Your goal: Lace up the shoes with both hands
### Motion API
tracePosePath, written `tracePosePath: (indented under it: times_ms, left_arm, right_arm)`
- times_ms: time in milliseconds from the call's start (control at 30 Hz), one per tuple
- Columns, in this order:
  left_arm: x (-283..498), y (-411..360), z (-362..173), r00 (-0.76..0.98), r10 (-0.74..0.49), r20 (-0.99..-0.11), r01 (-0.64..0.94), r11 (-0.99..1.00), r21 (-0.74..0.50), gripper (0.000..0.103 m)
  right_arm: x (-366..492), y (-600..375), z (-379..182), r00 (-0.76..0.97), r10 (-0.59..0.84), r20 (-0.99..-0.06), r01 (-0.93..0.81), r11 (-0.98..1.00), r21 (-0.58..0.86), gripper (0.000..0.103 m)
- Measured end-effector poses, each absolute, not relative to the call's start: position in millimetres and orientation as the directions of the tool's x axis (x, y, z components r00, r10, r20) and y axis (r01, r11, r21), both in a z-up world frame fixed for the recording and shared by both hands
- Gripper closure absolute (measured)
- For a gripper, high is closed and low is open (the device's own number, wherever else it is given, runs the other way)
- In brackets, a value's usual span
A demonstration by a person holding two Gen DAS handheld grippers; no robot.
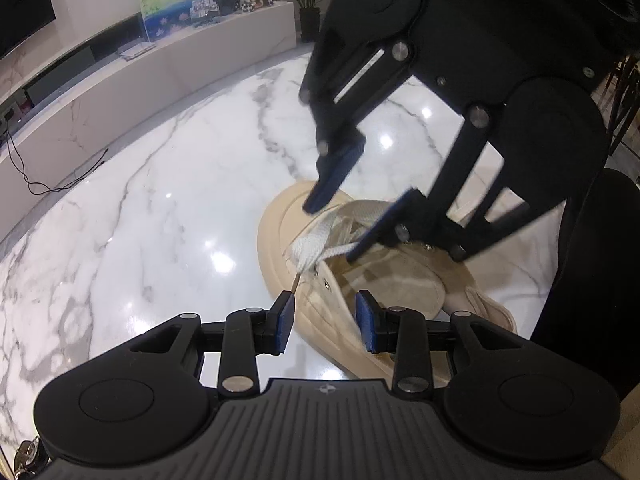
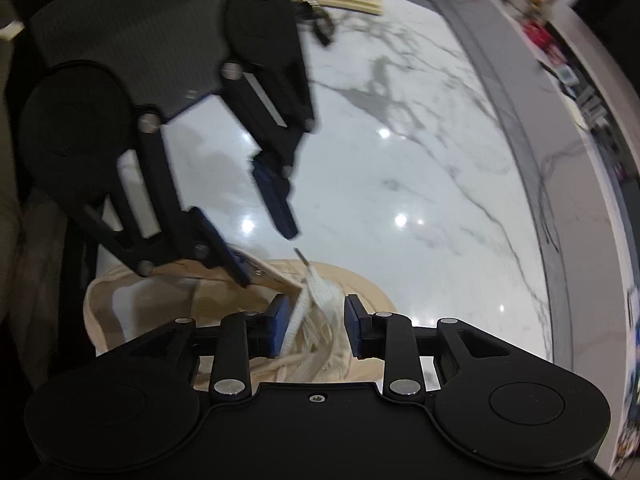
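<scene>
A beige canvas shoe (image 1: pixel 384 292) lies on the white marble surface, its toe pointing away in the left wrist view. A flat white lace (image 1: pixel 316 246) bunches over the eyelets, and its tip (image 1: pixel 295 282) sticks out close to my left gripper's left pad. My left gripper (image 1: pixel 326 320) is open just above the shoe's side with nothing between its pads. My right gripper (image 1: pixel 336 230) comes down from the upper right, open, straddling the lace. In the right wrist view the lace (image 2: pixel 316 300) runs up between the spread fingers of my right gripper (image 2: pixel 316 328), and my left gripper (image 2: pixel 266 256) hovers open beyond it.
The glossy marble surface (image 1: pixel 180 200) spreads wide to the left and far side. A long low white cabinet (image 1: pixel 120 92) curves along the back, with a black cable (image 1: pixel 48 184) trailing beside it. A potted plant (image 1: pixel 310 8) stands far back. Dark clothing (image 1: pixel 592 264) fills the right edge.
</scene>
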State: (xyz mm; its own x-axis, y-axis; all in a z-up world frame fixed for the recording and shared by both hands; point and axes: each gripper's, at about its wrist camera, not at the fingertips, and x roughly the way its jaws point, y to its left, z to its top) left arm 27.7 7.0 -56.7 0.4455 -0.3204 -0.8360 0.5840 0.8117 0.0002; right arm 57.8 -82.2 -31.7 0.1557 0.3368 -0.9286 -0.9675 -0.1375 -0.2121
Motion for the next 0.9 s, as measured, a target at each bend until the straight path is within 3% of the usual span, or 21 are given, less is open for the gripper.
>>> tracePosePath:
  times_ms: [200,300,900]
  left_arm:
    - [32,8,-59,0.444,-0.326,-0.835,0.582,0.813,-0.008,0.075]
    - [31,8,-59,0.446,-0.325,-0.834,0.579,0.815,-0.008,0.075]
    - [29,10,-56,0.457,-0.31,-0.834,0.559,0.829,-0.001,0.073]
  right_arm:
    - [69,-75,-34,0.122,0.309,-0.943,-0.97,-0.165,-0.179,0.077]
    - [79,-73,-40,0.084,0.287,-0.954,-0.985,-0.12,-0.123,0.103]
    - [57,-104,-33,0.103,0.336,-0.936,-0.995,0.03,-0.098,0.102]
